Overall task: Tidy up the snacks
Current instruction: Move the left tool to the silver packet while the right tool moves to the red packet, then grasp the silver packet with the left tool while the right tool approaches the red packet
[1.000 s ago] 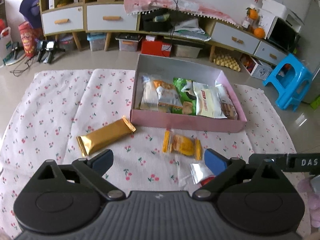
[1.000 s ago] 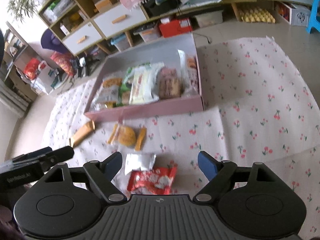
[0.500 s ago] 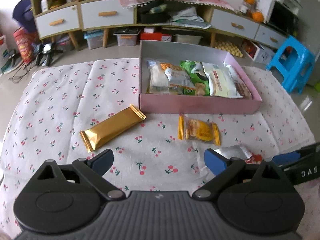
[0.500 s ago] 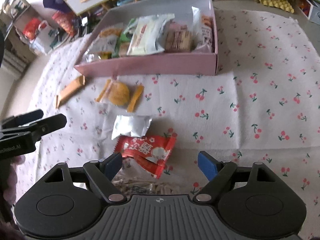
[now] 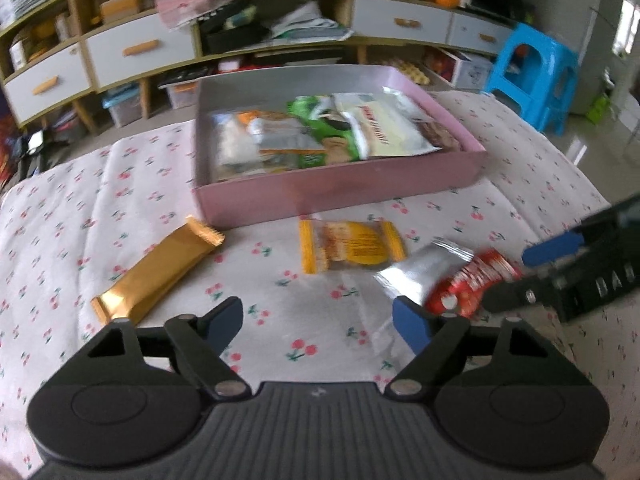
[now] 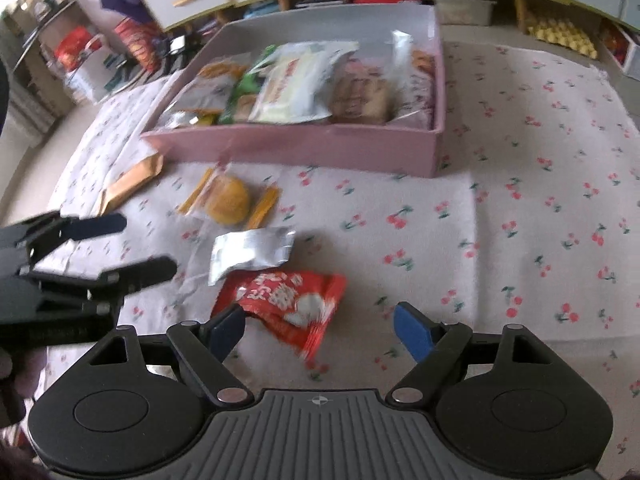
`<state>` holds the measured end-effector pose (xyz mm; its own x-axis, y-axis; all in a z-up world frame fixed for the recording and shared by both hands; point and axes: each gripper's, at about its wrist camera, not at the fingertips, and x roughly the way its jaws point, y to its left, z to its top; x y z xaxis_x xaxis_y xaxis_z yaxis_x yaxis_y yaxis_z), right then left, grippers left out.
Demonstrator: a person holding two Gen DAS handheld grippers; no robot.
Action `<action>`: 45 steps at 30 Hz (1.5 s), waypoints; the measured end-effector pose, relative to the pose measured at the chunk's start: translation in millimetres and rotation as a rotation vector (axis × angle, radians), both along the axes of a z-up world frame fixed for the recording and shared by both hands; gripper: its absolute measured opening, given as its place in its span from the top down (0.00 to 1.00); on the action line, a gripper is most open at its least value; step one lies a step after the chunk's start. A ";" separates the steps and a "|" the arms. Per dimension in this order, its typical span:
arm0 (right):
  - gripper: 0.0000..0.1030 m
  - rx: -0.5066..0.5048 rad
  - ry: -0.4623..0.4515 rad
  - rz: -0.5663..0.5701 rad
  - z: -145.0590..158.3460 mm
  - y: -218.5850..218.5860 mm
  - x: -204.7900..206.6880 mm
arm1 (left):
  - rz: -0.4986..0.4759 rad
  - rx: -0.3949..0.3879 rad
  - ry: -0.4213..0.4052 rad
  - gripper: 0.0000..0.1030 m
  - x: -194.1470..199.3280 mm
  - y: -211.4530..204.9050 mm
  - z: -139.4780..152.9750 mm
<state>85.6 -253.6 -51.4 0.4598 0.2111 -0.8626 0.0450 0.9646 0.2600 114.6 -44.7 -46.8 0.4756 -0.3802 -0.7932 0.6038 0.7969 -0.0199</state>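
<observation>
Since nothing's grabbed yet: both tongs empty.
Right gripper (image 6: 318, 330): wide, straddling the red packet (image 6: 286, 304); pinch mid-bag.
Left gripper (image 5: 318, 324): narrowing over bare cloth (image 5: 60, 208); aim left, gold bar (image 5: 154, 270).

Little is reading clearly here. The side of the right gripper (image 5: 584, 276) is showing blurred pale letters, perhaps "DA". The red snack packet (image 6: 288, 304) is carrying white characters too smeared to read. The cream packet (image 5: 384, 128) in the pink box (image 5: 340, 196) is bearing red lettering, illegible.
</observation>
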 end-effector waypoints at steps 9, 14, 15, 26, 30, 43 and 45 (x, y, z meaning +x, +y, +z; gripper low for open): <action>0.20 -0.015 0.018 -0.156 -5.5 -42.7 -2.3 | -0.159 0.024 -0.047 0.49 -14.0 -34.6 -3.4; 0.20 0.005 0.013 -0.150 -1.7 -52.2 -6.7 | -0.203 0.012 -0.035 0.61 -15.4 -45.5 -6.3; 0.20 0.006 0.013 -0.147 -1.6 -52.4 -7.1 | -0.205 0.010 -0.029 0.63 -14.7 -46.8 -7.1; 0.20 0.050 0.011 -0.133 1.4 -45.0 -6.6 | -0.161 0.065 -0.023 0.83 -13.5 -55.7 -7.3; 0.20 0.087 0.006 -0.136 4.1 -44.4 -5.2 | -0.130 0.094 -0.024 0.83 -13.8 -49.9 -2.0; 0.20 0.171 0.019 -0.121 2.7 -14.3 9.3 | -0.019 0.213 -0.023 0.83 -14.7 -13.0 2.0; 0.26 0.158 0.021 -0.116 1.2 -6.5 12.2 | -0.034 0.205 -0.017 0.81 -14.6 -9.1 2.5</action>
